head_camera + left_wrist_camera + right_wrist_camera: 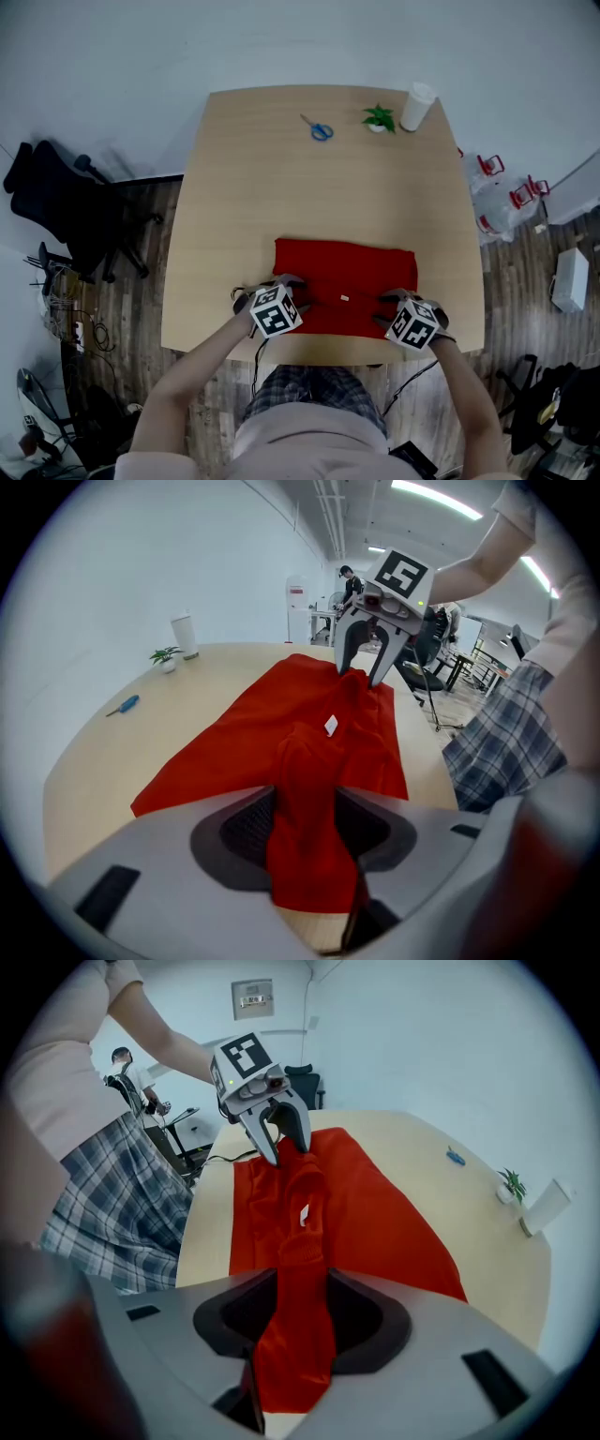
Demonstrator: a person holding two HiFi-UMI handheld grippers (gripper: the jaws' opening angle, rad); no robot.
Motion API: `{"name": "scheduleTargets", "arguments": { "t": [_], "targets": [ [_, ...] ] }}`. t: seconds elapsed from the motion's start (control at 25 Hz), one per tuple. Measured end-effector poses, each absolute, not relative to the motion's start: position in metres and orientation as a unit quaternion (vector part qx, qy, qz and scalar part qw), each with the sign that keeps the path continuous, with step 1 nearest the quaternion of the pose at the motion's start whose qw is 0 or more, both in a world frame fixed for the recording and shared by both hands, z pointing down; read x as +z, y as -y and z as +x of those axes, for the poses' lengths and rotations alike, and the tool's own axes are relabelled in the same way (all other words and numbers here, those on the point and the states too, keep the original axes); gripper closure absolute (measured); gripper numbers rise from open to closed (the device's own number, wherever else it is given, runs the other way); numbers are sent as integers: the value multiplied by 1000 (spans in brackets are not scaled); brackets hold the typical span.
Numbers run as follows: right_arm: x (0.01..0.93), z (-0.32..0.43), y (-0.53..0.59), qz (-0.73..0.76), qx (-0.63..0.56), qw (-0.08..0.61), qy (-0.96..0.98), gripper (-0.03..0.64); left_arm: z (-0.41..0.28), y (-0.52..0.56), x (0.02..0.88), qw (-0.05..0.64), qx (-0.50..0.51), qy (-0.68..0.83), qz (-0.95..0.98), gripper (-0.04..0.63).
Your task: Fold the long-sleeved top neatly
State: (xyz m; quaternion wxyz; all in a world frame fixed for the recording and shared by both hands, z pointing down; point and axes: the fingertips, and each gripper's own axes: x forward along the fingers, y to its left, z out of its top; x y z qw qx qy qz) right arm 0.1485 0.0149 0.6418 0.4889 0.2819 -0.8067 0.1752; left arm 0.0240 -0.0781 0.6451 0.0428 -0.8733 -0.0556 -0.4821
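Red top, inside left hand-held gripper

The pale wooden bench carries a red top lying as a wide rectangle by its near edge, and, well apart along the far edge, blue-handled scissors, a small green plant and a white cup just beside it.

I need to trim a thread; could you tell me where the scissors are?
In the head view, the blue scissors lie near the far edge of the table, left of the small potted plant, well beyond the red top.
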Motion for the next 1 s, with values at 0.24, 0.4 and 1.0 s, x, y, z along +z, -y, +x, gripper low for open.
{"name": "scheduleTargets", "arguments": {
  "t": [0.24,0.4,1.0],
  "targets": [
    [637,144,-12,282,169,481,813,502,24,89,630,46,-469,32,-881,385],
    [637,146,-14,278,168,483,813,495,31,86,629,46,-472,54,-879,370],
    [600,144,-21,261,138,479,827,578,30,50,601,70,-459,146,-874,577]
  ]
}}
